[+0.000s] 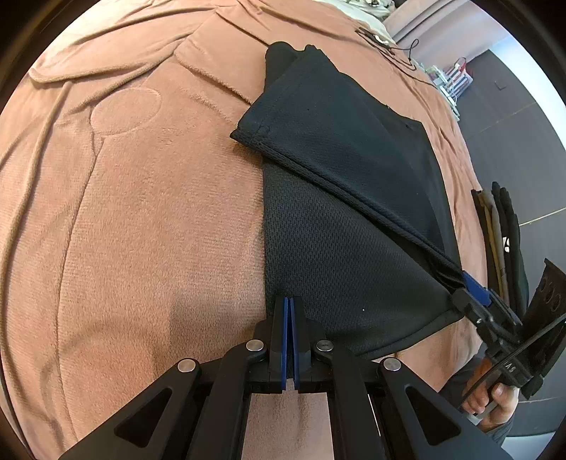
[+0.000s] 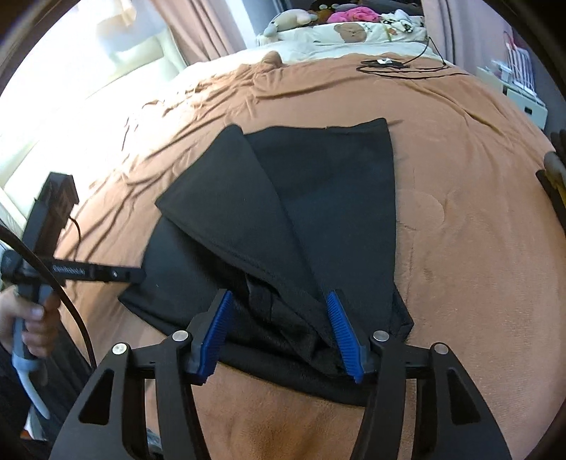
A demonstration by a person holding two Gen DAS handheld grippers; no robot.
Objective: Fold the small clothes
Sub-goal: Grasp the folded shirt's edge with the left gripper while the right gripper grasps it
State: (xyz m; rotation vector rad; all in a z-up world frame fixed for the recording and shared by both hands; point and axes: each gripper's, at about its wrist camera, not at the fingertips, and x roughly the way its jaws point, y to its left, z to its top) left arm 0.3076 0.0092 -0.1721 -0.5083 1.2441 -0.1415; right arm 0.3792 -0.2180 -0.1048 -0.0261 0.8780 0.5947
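Observation:
A black mesh garment lies partly folded on a brown blanket, one flap turned diagonally over the rest. In the left wrist view my left gripper is shut on the garment's near-left edge; the right wrist view shows its tip at that edge. My right gripper stands open at the near-right corner, with bunched fabric between its blue pads. The fold rests against the right-hand pad. From the left wrist view the right gripper sits where the flap's hem ends.
Dark folded clothes are stacked at the bed's right edge. A black cable with a small device lies at the far end. Pillows and soft toys sit beyond it. A hand holds each gripper.

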